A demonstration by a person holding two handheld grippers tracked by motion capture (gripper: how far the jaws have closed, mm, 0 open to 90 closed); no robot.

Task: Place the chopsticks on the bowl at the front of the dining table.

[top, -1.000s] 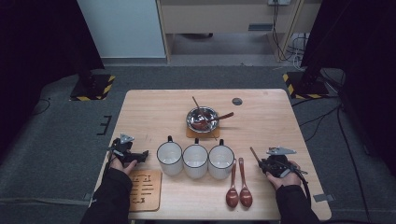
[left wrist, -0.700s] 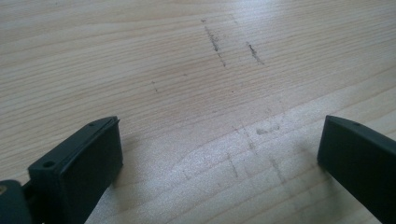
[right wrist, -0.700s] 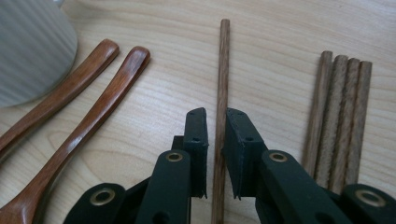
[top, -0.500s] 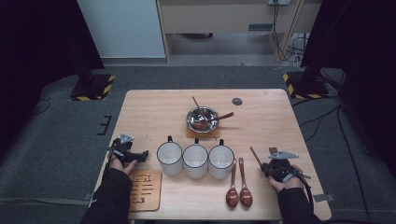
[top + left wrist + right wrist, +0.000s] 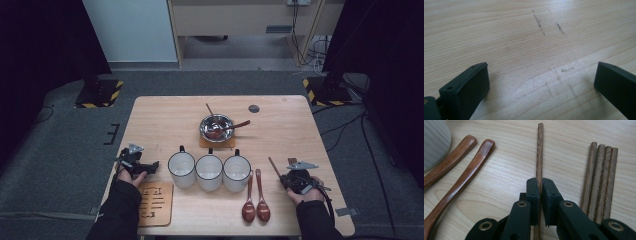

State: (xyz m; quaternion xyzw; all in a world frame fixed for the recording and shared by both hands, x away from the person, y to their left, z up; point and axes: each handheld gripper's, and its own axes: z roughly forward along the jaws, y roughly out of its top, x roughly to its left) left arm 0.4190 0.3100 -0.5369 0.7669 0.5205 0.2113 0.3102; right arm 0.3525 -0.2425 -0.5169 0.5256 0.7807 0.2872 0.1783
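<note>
Grey carpet floor point(image 5: 60, 150); pale wood bench point(image 5: 165, 112); white panel point(image 5: 132, 30) behind; hazard-striped stand feet point(image 5: 100, 94); cables point(image 5: 312, 50).

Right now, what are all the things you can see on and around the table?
Table: one, light wood, centre.
Mugs: three, white, row near front.
Spoons: two, reddish-brown, right of mugs.
Bowl: one, metal, on a mat behind mugs, utensils inside.
Board: one, tan, front left.
Loose chopsticks: four, brown, beside right gripper.
Held chopstick: one, brown.
Left gripper: black, open over bare table.
Right gripper: black, shut on held chopstick.
</note>
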